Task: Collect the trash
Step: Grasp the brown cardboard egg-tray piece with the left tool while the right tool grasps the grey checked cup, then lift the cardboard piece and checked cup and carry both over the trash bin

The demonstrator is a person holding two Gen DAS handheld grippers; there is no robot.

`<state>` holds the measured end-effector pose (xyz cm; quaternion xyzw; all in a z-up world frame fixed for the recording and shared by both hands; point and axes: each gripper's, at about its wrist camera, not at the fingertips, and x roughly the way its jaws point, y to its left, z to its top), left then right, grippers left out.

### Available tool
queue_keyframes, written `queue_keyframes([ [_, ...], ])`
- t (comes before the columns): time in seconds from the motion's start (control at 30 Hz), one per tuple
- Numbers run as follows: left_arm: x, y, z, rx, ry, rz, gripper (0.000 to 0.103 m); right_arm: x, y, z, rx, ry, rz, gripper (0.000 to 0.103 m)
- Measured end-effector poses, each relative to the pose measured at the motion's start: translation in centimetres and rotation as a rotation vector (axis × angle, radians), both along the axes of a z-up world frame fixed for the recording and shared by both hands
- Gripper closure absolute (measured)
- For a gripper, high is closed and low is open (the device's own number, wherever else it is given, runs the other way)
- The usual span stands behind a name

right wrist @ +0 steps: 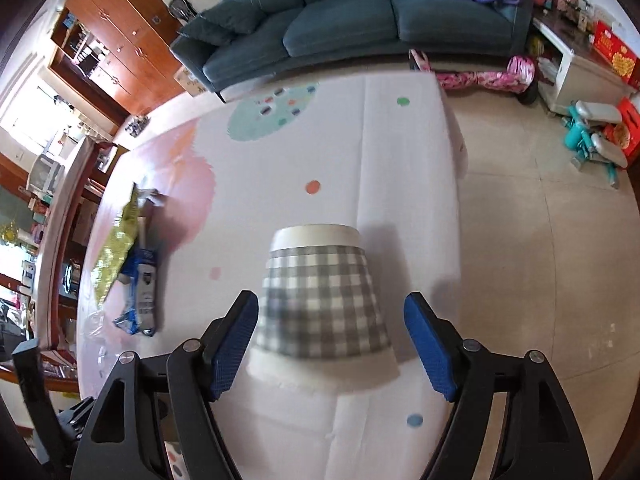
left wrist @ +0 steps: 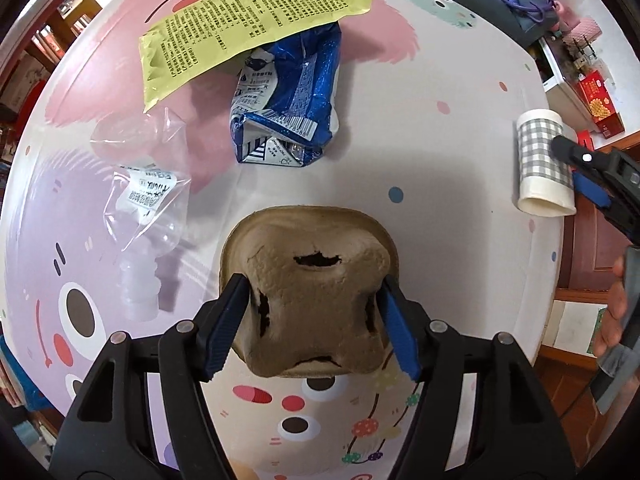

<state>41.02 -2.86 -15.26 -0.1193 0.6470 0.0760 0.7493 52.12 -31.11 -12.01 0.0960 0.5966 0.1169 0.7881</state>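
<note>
Two grippers over patterned tablecloth (right wrist: 400, 152): left (left wrist: 312, 320) clamping pulp tray (left wrist: 312, 264), right (right wrist: 332, 340) open.

The right gripper (right wrist: 331, 348), jaws apart, flanks a slightly blurred checked paper cup (right wrist: 320, 304) lying on the tablecloth (right wrist: 400, 152), seemingly untouched.

A big blue sofa (right wrist: 352, 12) stands past the far end of the table (right wrist: 400, 152). Left of the sofa is a brown wooden cupboard (right wrist: 116, 36). Right of the sofa are red boxes (right wrist: 614, 54) and a teal toy (right wrist: 588, 132).
</note>
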Motion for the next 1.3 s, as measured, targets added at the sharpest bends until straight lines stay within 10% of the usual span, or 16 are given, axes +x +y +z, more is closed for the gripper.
queue_keyframes([
  [0.23, 0.8, -0.1, -1.4, 0.001, 0.006, 0.021, 0.035, 0.3, 1.8, -2.9, 0.056, 0.045, 0.069, 0.059],
  [0.7, -0.6, -2.1, -0.3, 0.030, -0.029, -0.019, 0.036, -6.7, 6.0, -1.5, 0.114, 0.053, 0.145, 0.063],
  [1.3, -12.9, 2.5, 10.5, 0.017, -0.176, -0.090, 0.036, -19.6, 10.3, 4.6, 0.131, 0.009, 0.131, 0.063],
])
